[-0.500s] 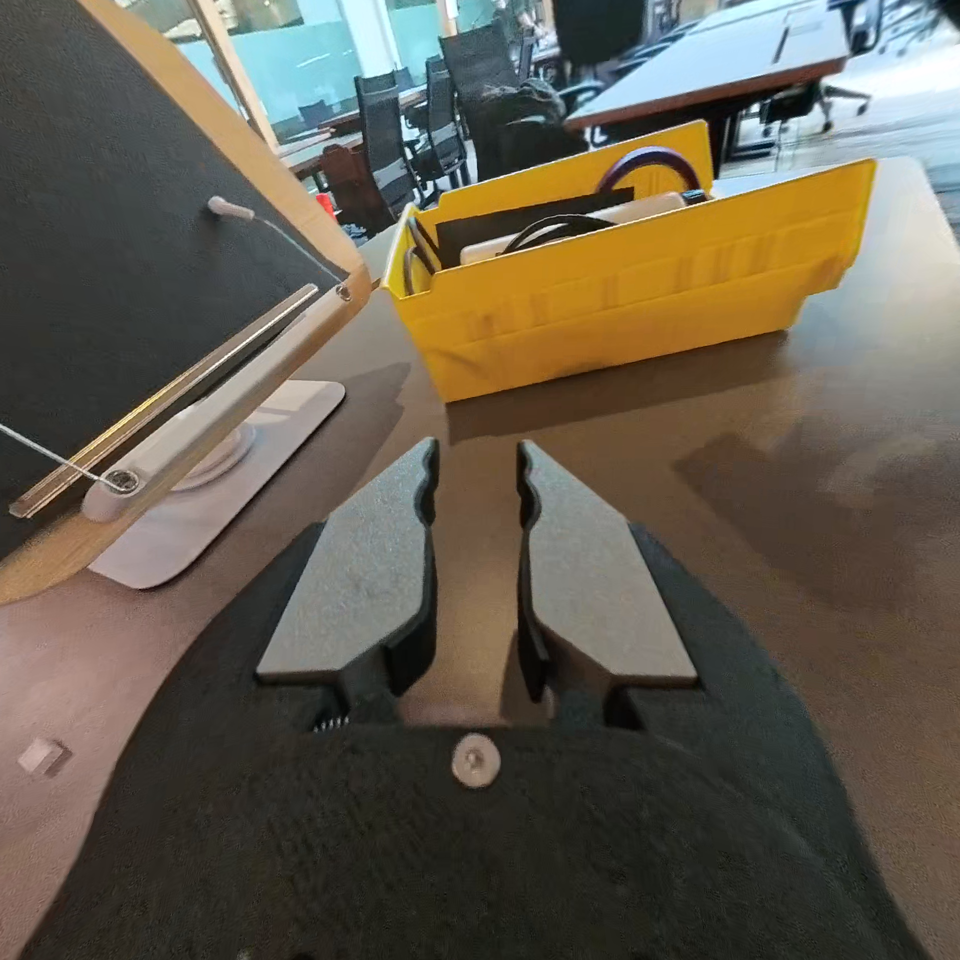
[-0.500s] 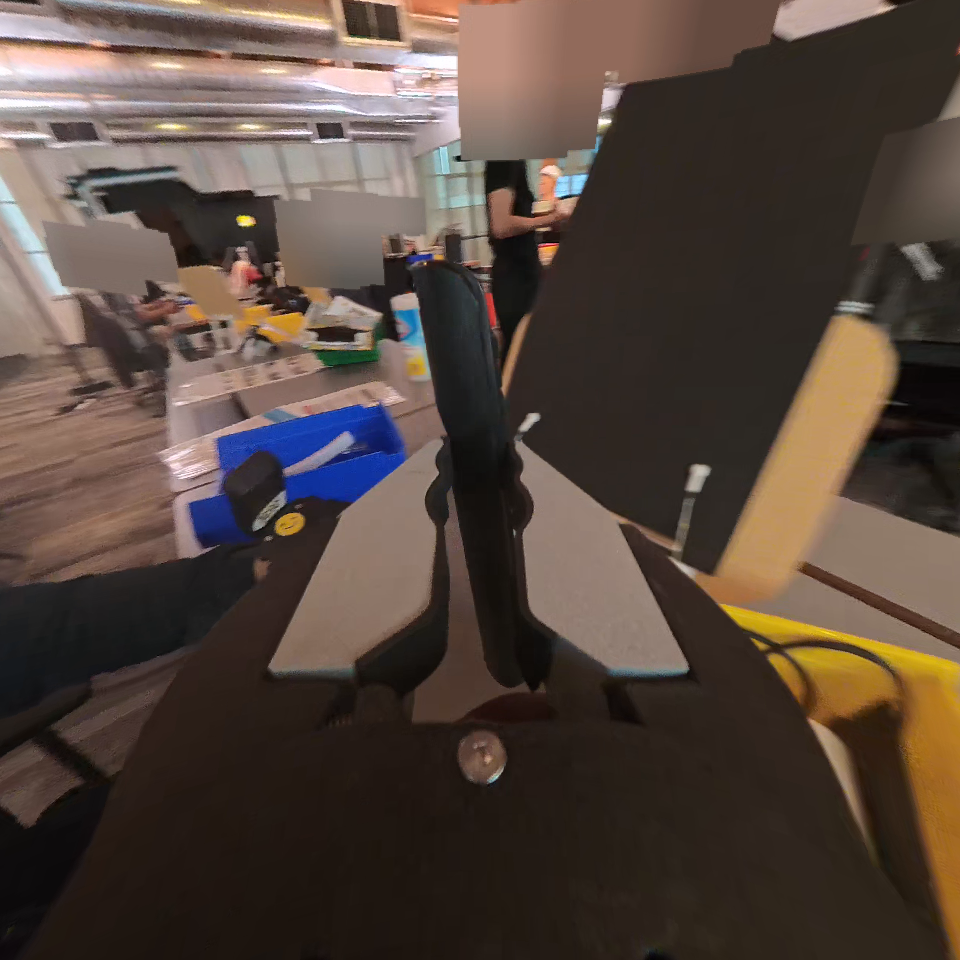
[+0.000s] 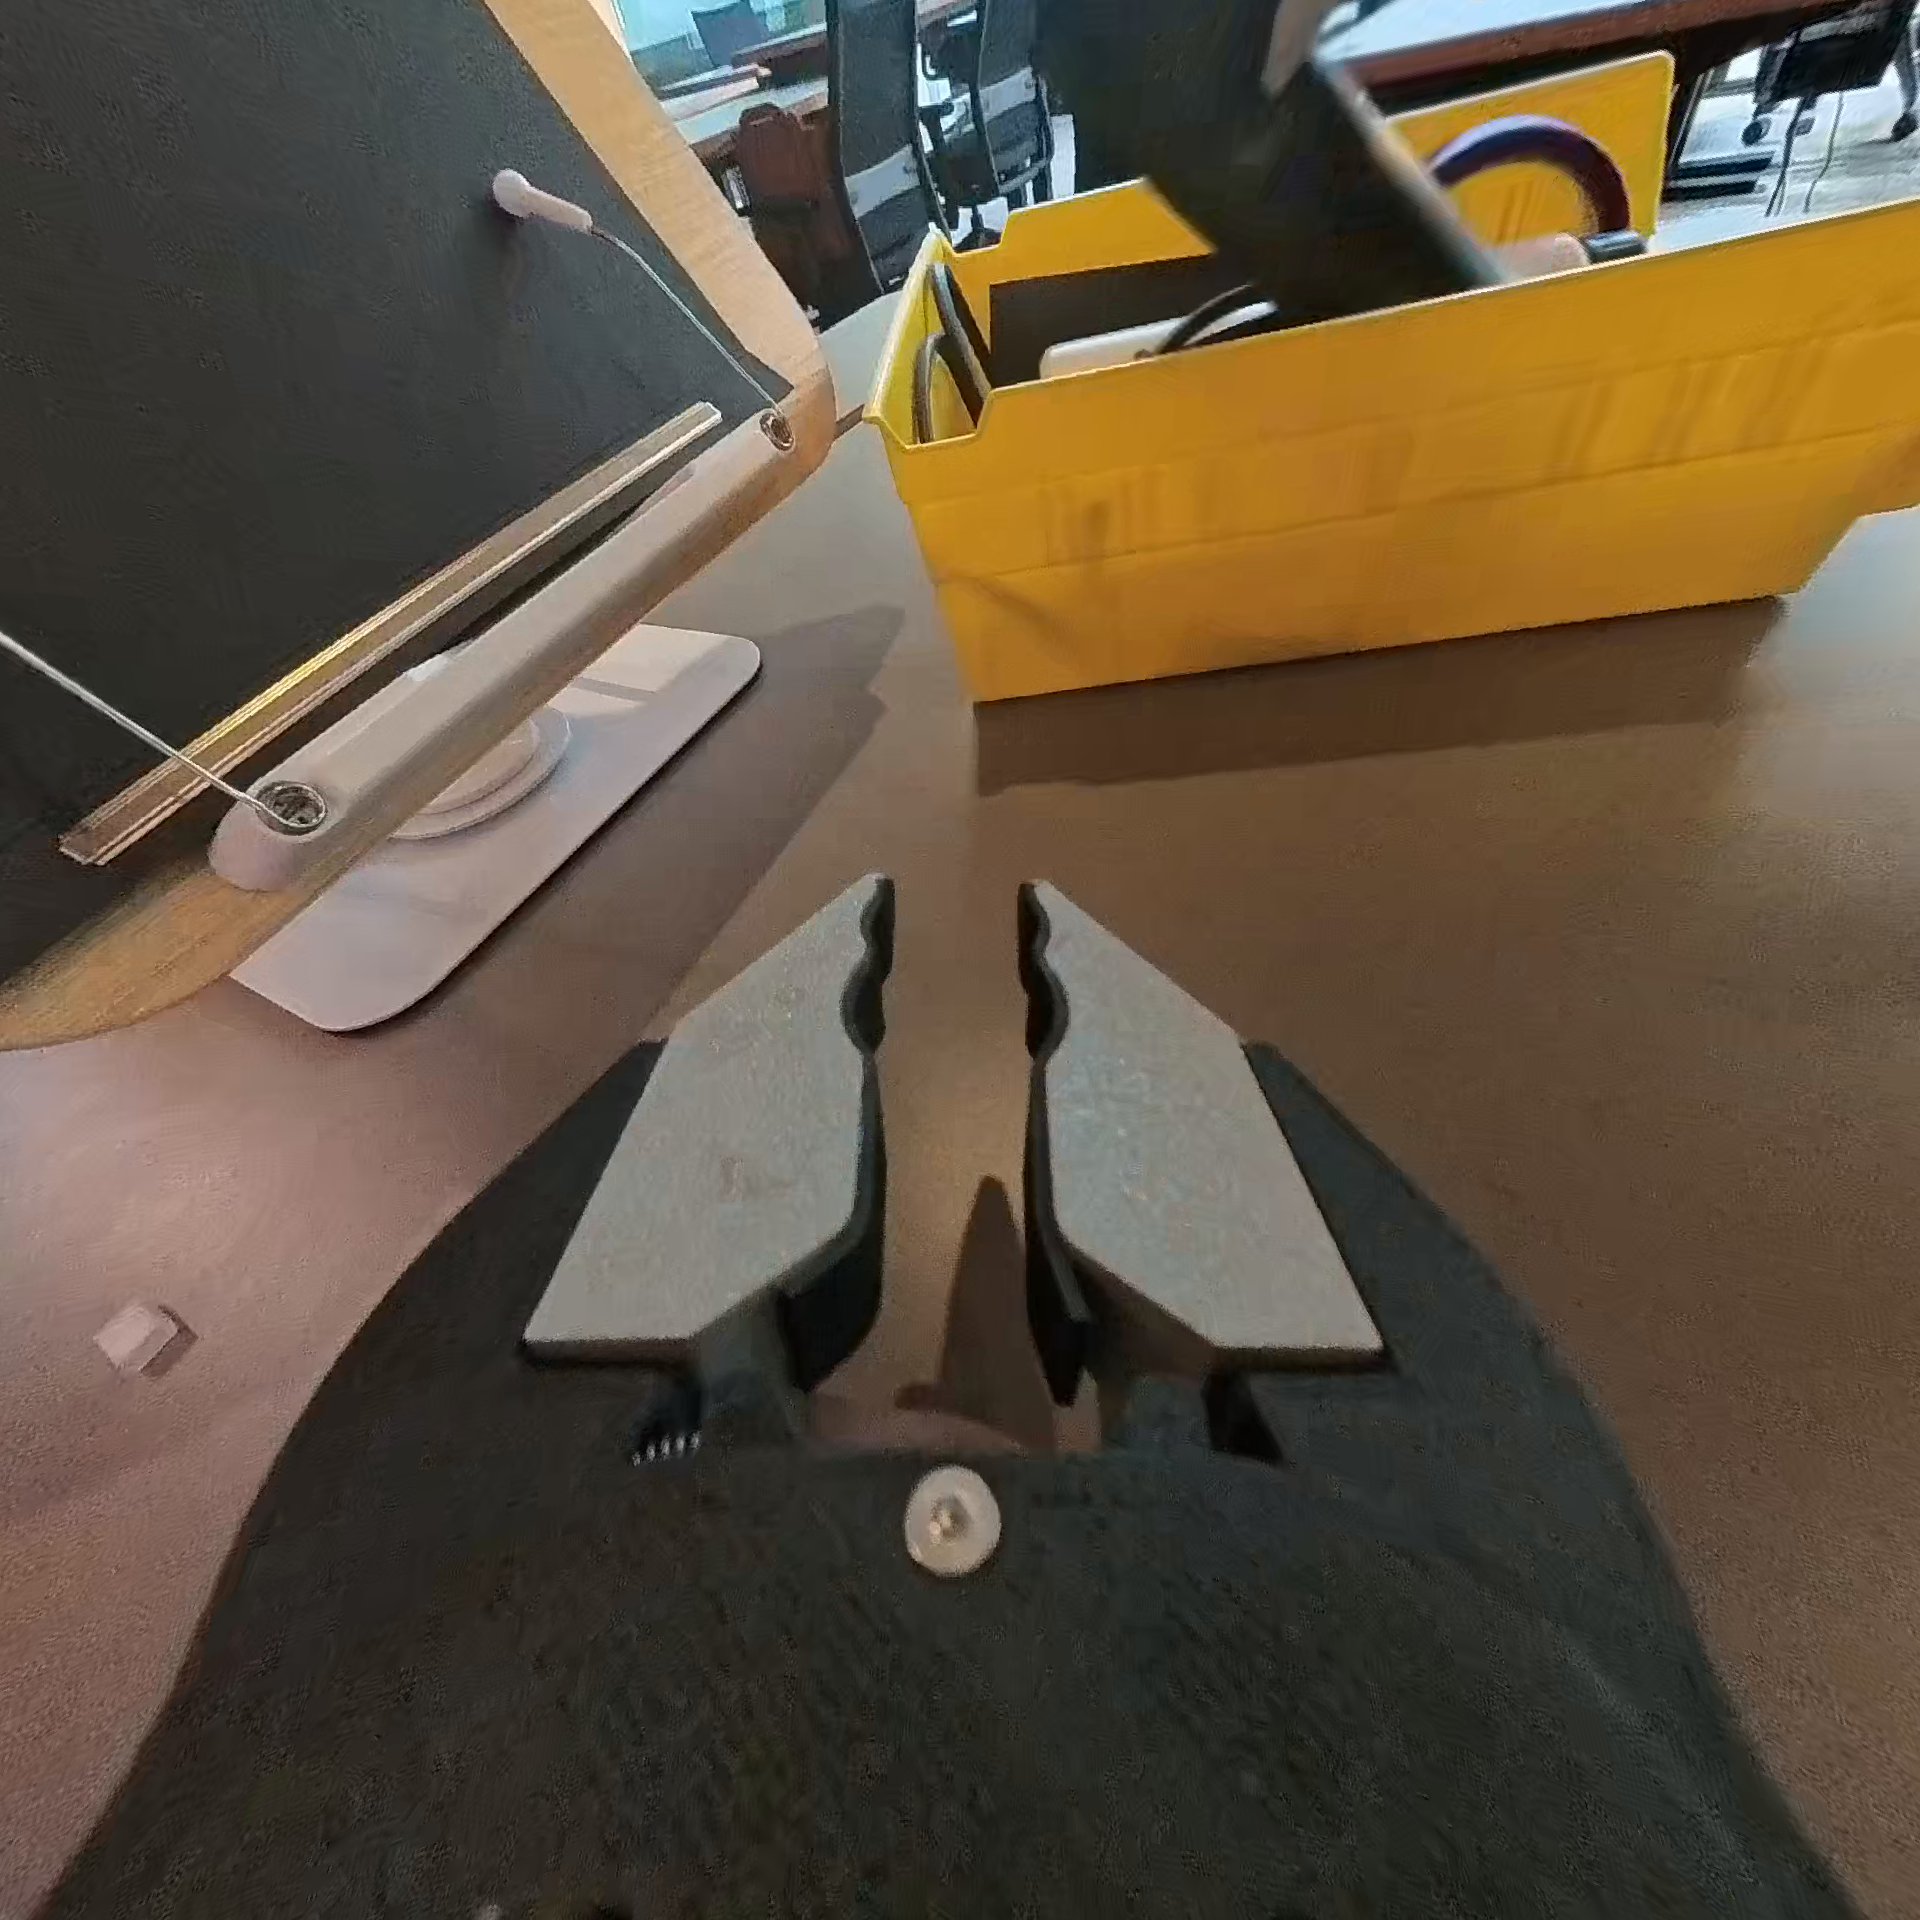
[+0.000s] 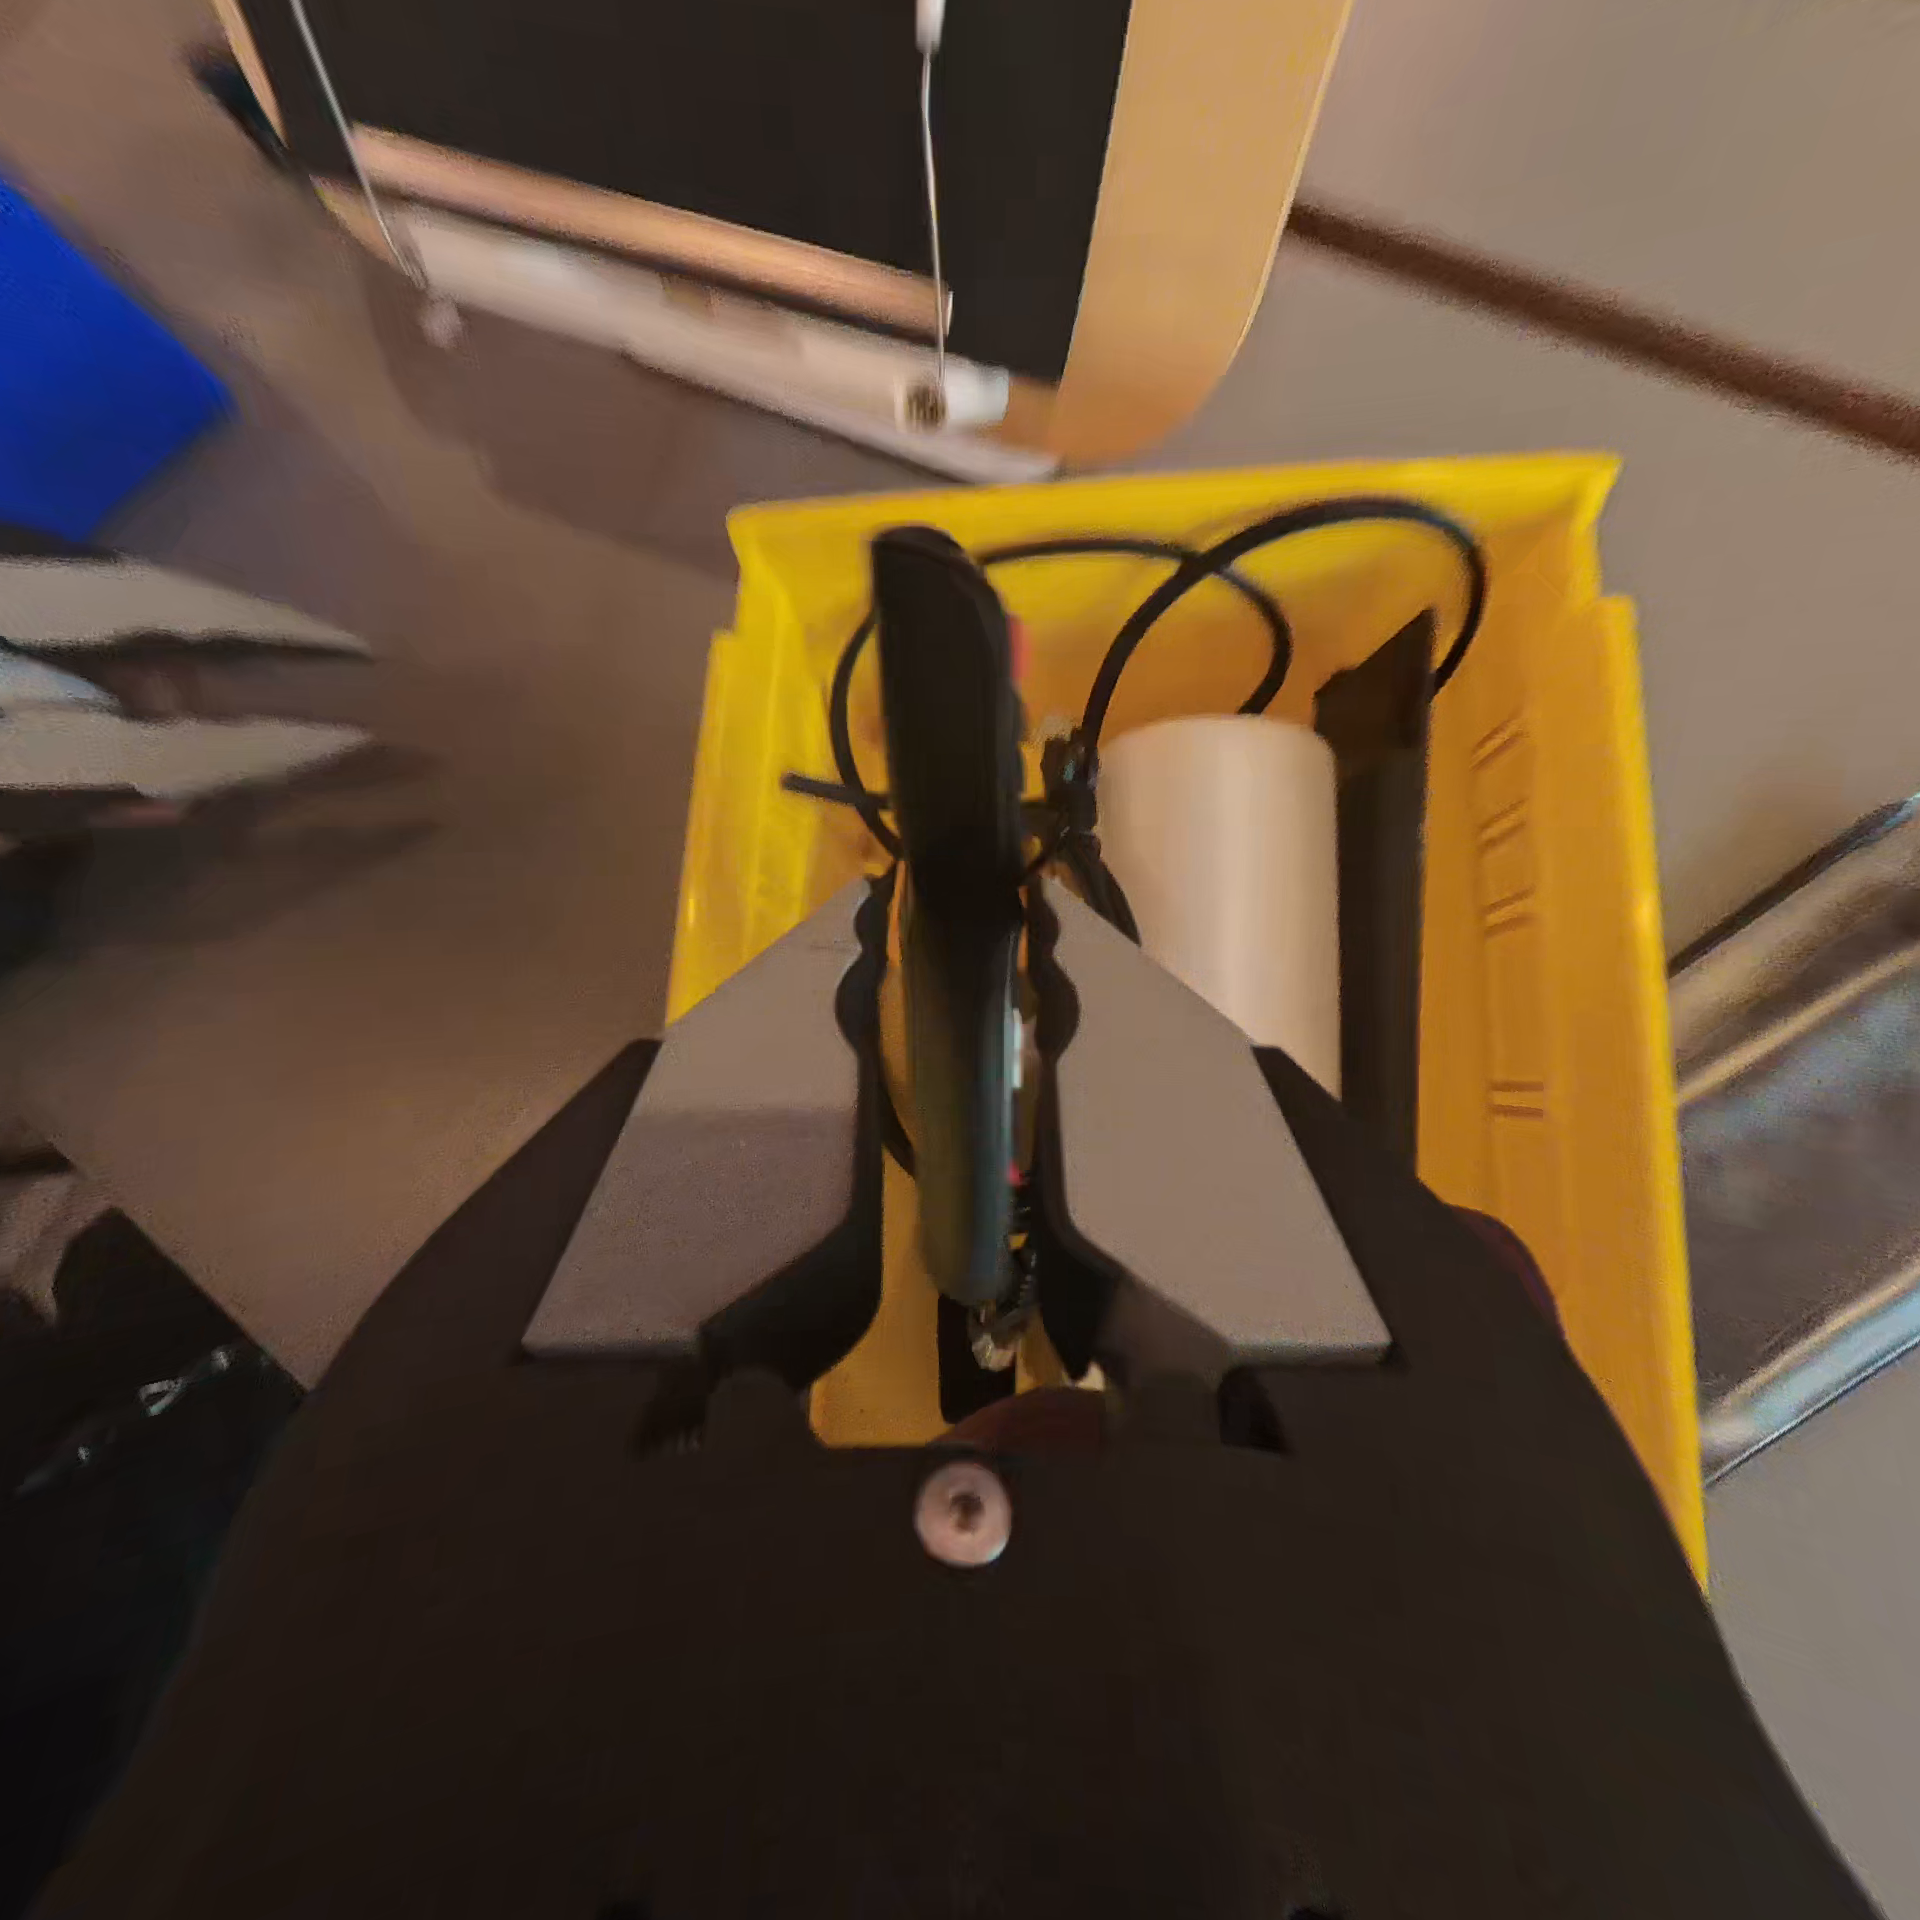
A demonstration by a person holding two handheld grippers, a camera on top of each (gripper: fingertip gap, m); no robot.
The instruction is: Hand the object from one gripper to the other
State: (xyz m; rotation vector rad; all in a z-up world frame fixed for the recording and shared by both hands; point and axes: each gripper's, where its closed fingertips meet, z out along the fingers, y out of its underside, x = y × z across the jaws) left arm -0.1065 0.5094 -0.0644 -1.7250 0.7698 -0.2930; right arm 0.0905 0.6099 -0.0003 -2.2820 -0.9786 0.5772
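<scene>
My right gripper (image 4: 951,914) is shut on a slim black object (image 4: 945,727) that looks like a remote, with a red spot on its side. It holds the object pointing down over the open yellow bin (image 4: 1143,499). My left gripper (image 3: 956,904) is open and empty, low over the brown table (image 3: 1351,1039), in front of the yellow bin (image 3: 1403,499). The right gripper also shows in the left wrist view (image 3: 1299,156) as a blurred dark shape above the bin.
The bin holds a white roll (image 4: 1216,862), black cables (image 4: 1174,623) and a black flat piece (image 4: 1377,831). A tilted black board with a wooden rim (image 3: 312,312) stands on a white base (image 3: 499,862) to the left. A blue bin (image 4: 83,395) sits farther off. My hands' fingertips stand some 25 cm from each other. The right gripper is farther from the white base (image 3: 499,862), some 30 cm, than the left, some 20 cm.
My right gripper has swung from pointing level across the room to pointing down over the yellow bin, still holding the black object. It has entered the left wrist view.
</scene>
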